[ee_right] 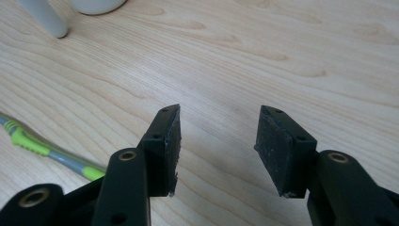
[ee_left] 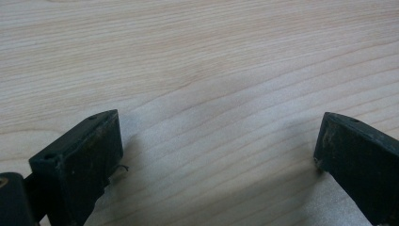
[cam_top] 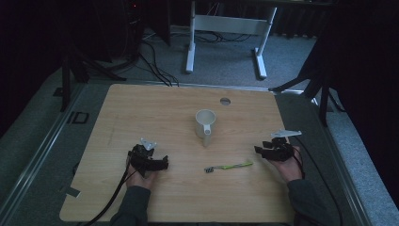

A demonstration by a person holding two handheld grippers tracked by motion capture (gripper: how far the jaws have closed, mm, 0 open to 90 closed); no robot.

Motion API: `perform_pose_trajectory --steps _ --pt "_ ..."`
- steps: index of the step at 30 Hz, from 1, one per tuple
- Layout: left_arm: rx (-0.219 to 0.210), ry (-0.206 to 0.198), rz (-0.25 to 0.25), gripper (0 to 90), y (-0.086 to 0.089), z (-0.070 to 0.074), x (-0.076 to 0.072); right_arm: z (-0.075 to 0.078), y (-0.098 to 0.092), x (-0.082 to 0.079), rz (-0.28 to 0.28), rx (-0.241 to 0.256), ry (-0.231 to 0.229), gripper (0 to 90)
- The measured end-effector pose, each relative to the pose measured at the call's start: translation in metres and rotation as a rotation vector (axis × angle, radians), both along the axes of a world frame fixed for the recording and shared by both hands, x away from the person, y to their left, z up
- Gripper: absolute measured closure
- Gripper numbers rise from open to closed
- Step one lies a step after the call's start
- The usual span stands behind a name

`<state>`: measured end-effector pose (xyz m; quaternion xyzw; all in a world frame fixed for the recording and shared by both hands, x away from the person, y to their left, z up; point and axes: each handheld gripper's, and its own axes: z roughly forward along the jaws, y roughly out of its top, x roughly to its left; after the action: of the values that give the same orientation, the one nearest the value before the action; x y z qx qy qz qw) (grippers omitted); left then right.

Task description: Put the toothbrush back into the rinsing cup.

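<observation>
Dim from the high view, so fine detail on the toothbrush (cam_top: 228, 166) hard to read: green-and-grey handle, dark head, flat on the wooden bench (cam_top: 141, 108) between both hands. Cut off in the right gripper view, just the handle (ee_right: 28, 141) at the left edge. White mug (cam_top: 205, 123) upright behind it, handle toward the person, inside too dark to judge. Left hand-held gripper (cam_top: 162, 162) released, spread wide over bare wood. Right hand-held gripper (cam_top: 258, 150) released too, holding nothing, near the brush's handle end.
</observation>
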<state>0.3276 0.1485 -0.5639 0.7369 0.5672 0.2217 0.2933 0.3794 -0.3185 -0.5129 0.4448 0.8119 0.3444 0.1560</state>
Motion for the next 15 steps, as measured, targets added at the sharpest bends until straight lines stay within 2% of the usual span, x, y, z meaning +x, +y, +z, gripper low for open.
perform_pose_trajectory --steps 3,9,15 --pt "0.001 0.0 -0.001 1.8 0.0 0.0 0.0 0.0024 -0.0018 0.0016 0.011 -0.035 -0.005 53.6" --pt "0.0 -0.002 -0.008 1.8 -0.0004 -0.0002 0.0006 0.0018 -0.0032 0.003 0.034 -0.052 -0.002 56.9" --pt "-0.002 -0.003 -0.017 1.9 -0.0024 -0.0002 0.0013 0.0079 -0.0009 0.0014 0.081 -0.097 -0.002 60.7"
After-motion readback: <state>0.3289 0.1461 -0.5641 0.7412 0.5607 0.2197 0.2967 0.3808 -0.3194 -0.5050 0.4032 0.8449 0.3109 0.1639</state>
